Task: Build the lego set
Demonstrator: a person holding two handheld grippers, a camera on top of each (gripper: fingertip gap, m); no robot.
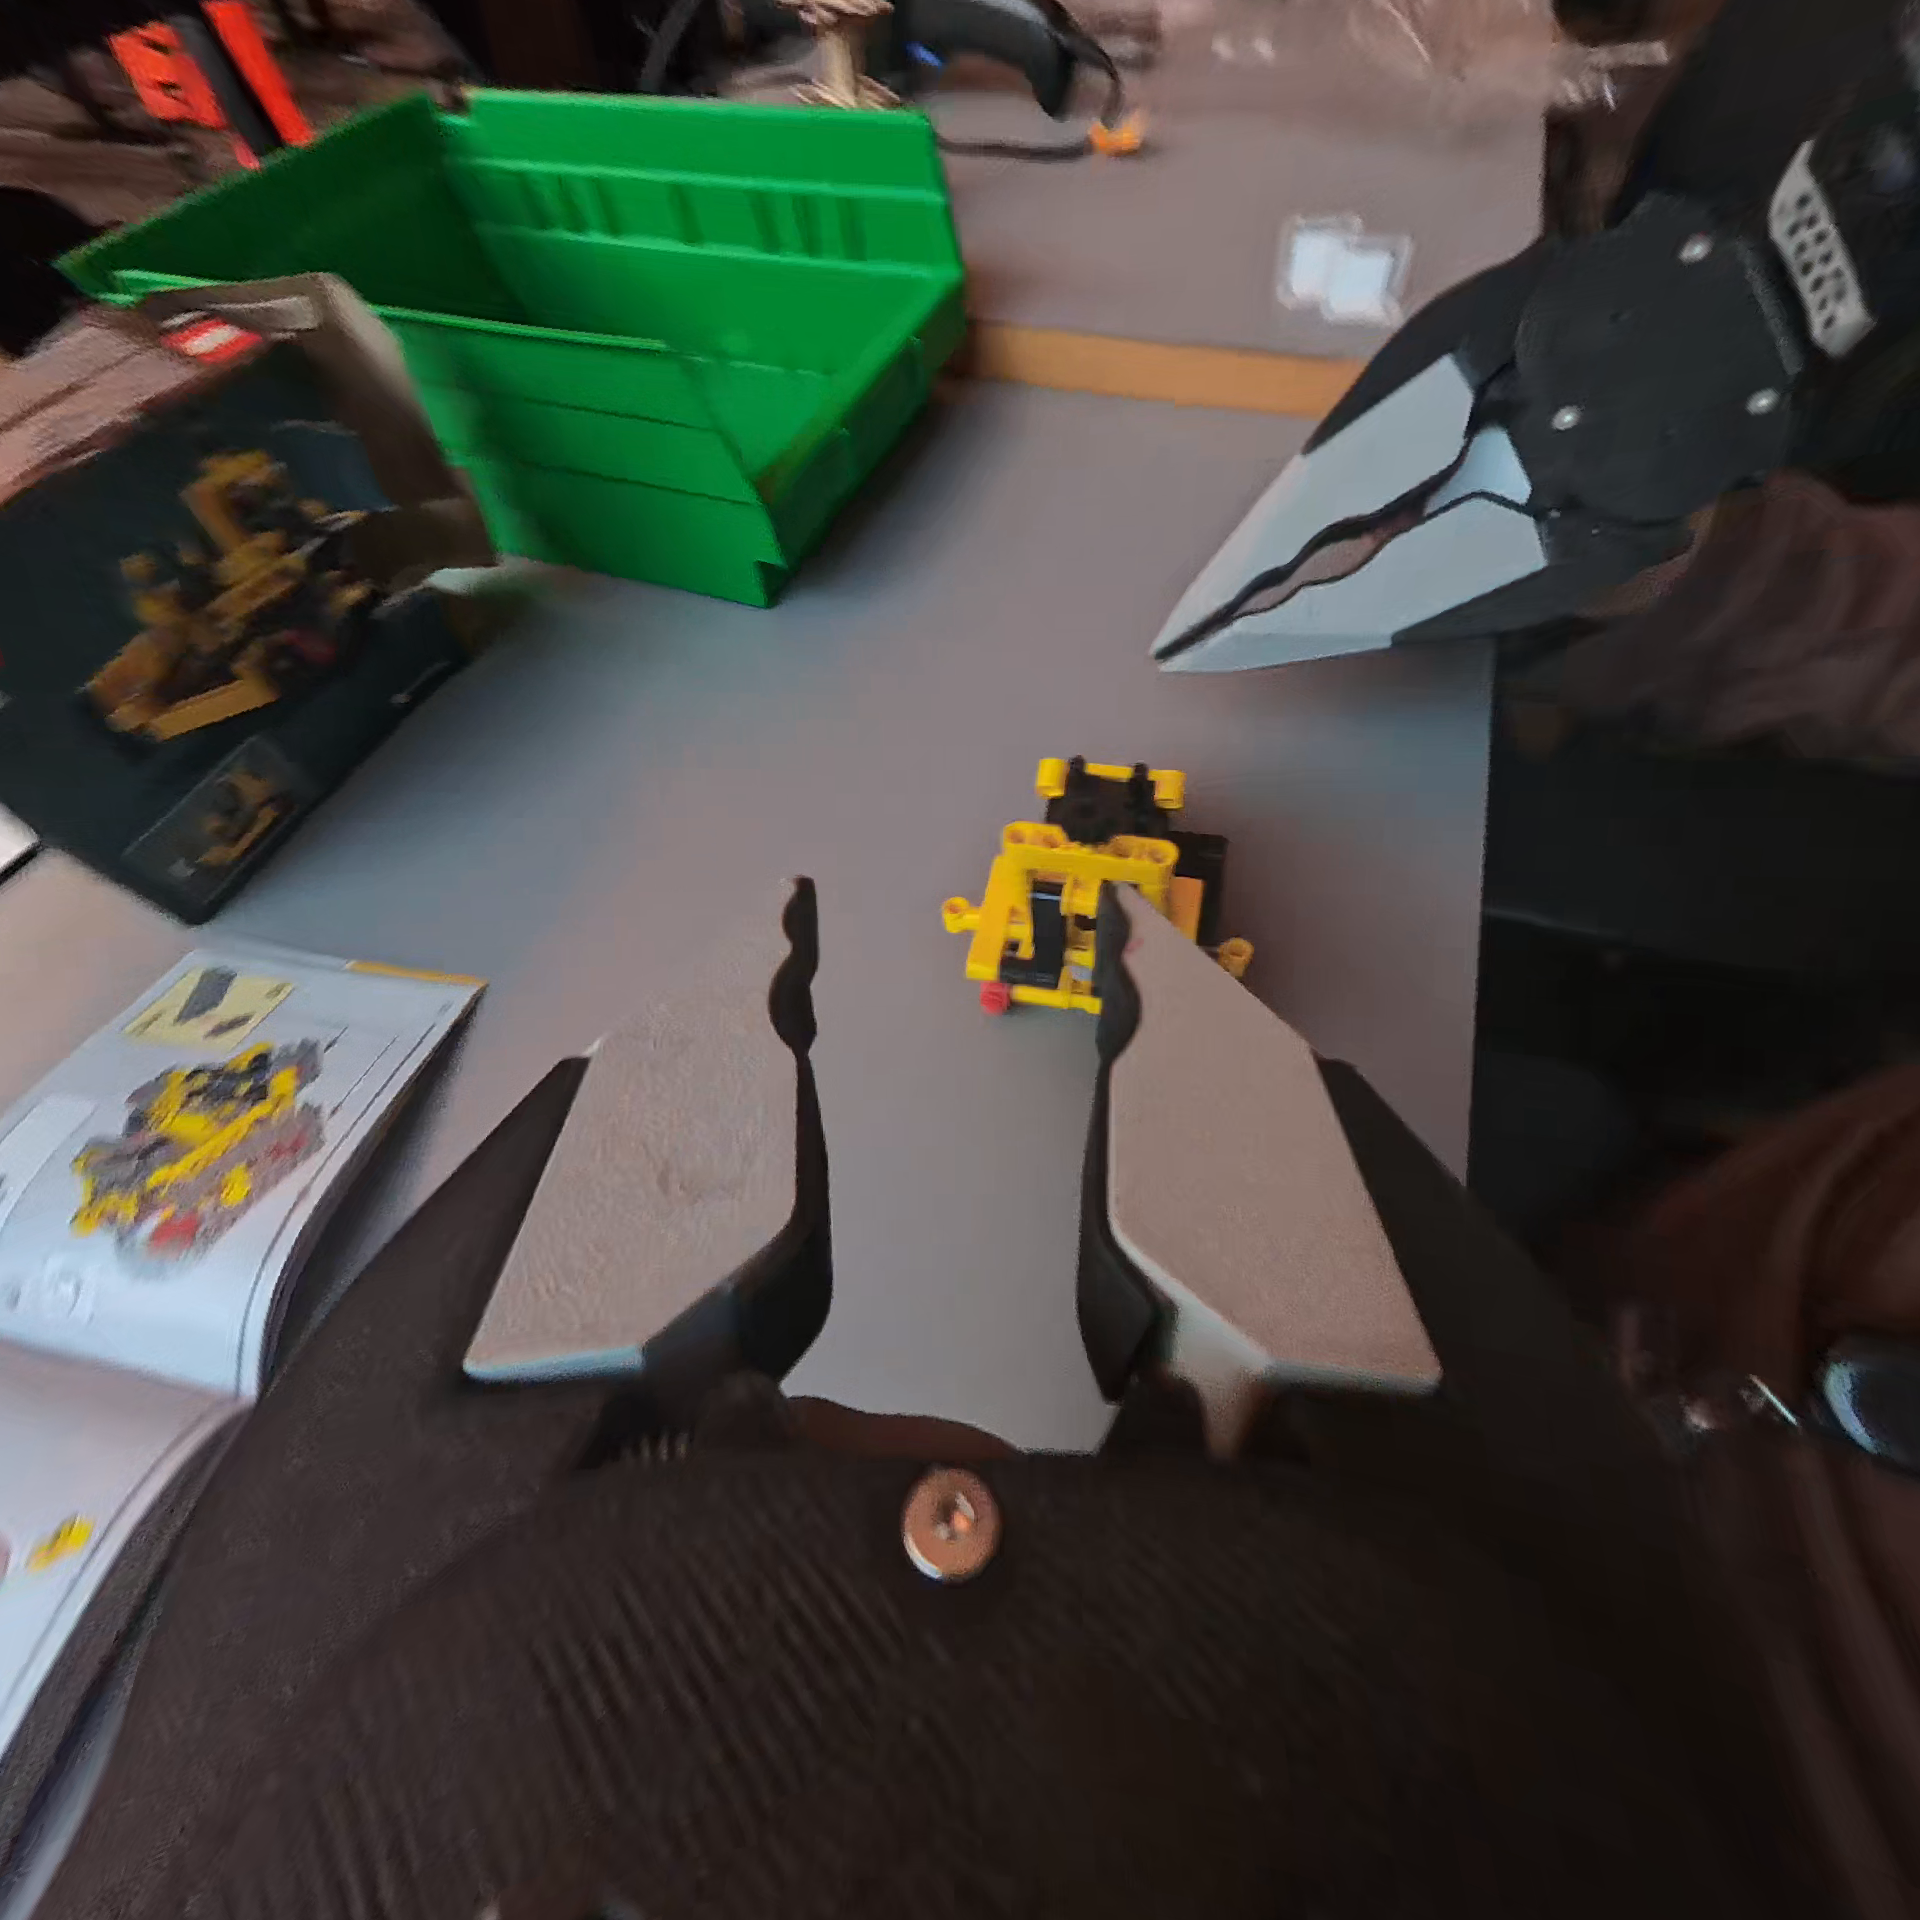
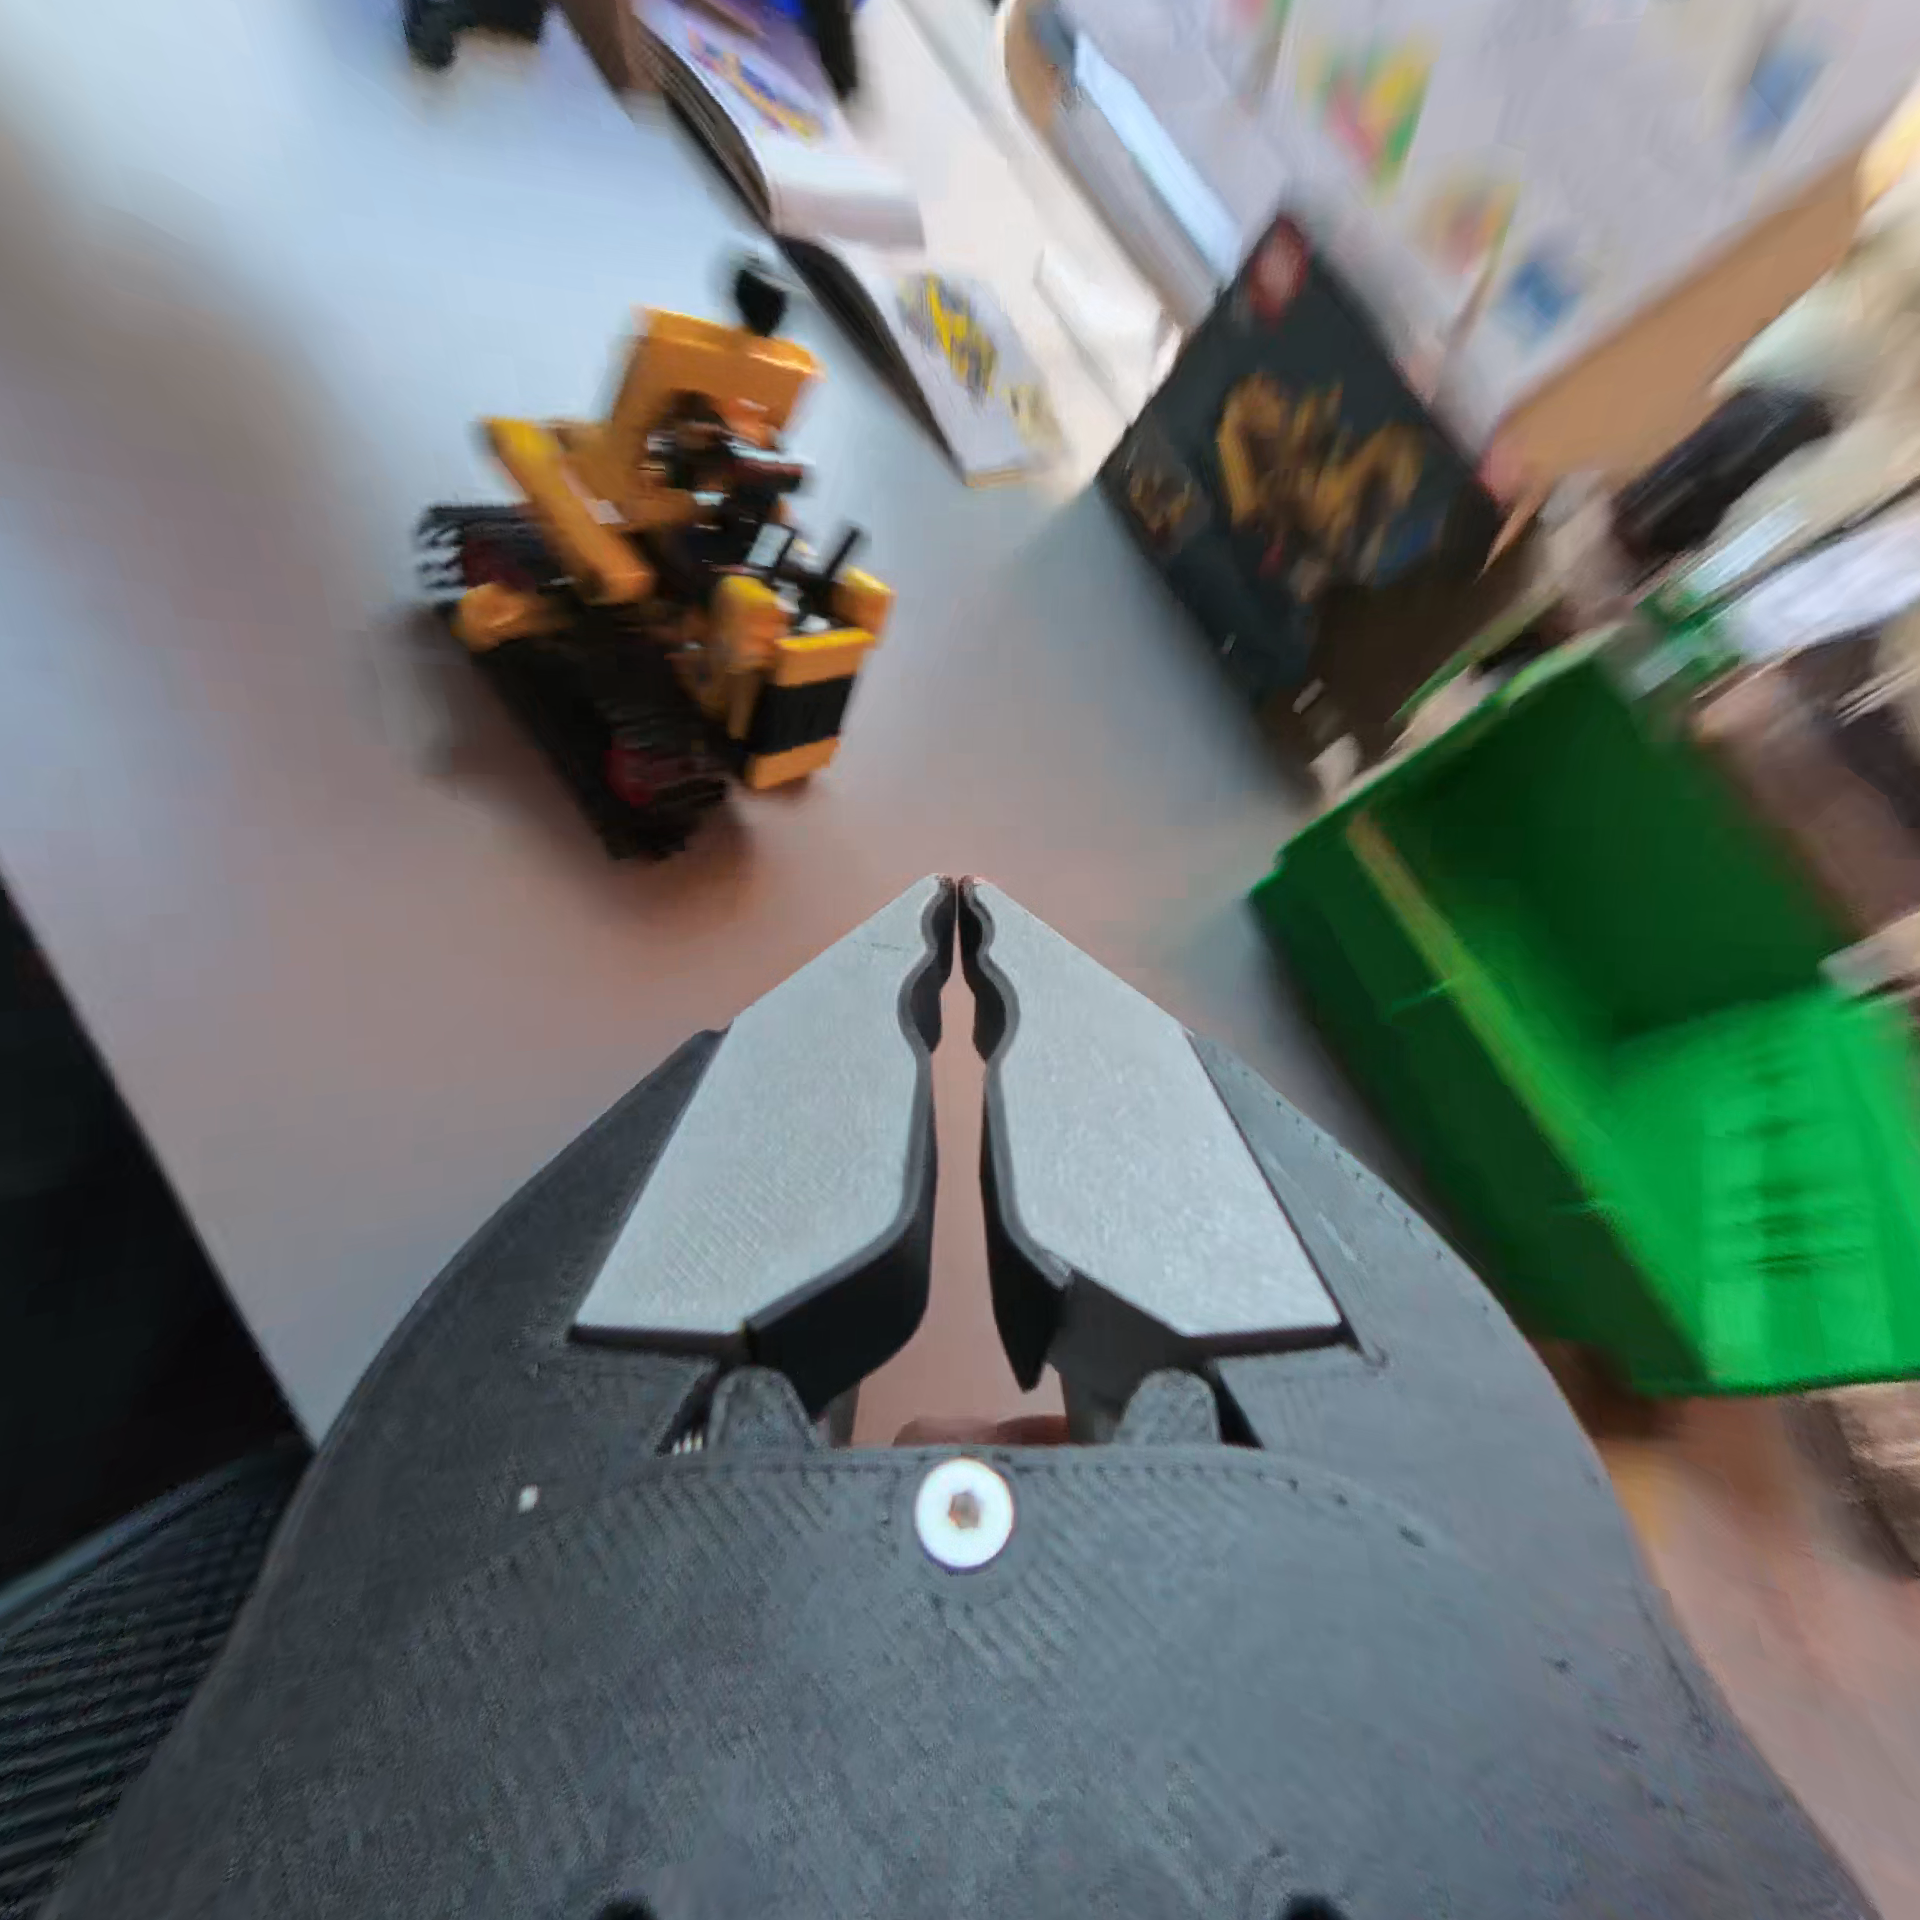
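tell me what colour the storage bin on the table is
Bright green bin, sharpest in the left wrist view.

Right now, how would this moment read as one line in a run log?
left gripper: open, empty, above table | right gripper: shut, empty | yellow lego model: on table, untouched | green bin: behind

Soft daylight — heavy edge blur

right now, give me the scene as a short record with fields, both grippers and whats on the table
left gripper: open, empty, above the table
right gripper: shut, empty
lego model: yellow and black, on the grey table, just beyond the left fingertips
green bin: past the model, looks empty
set box: left of the bin
instruction booklet: open, near left
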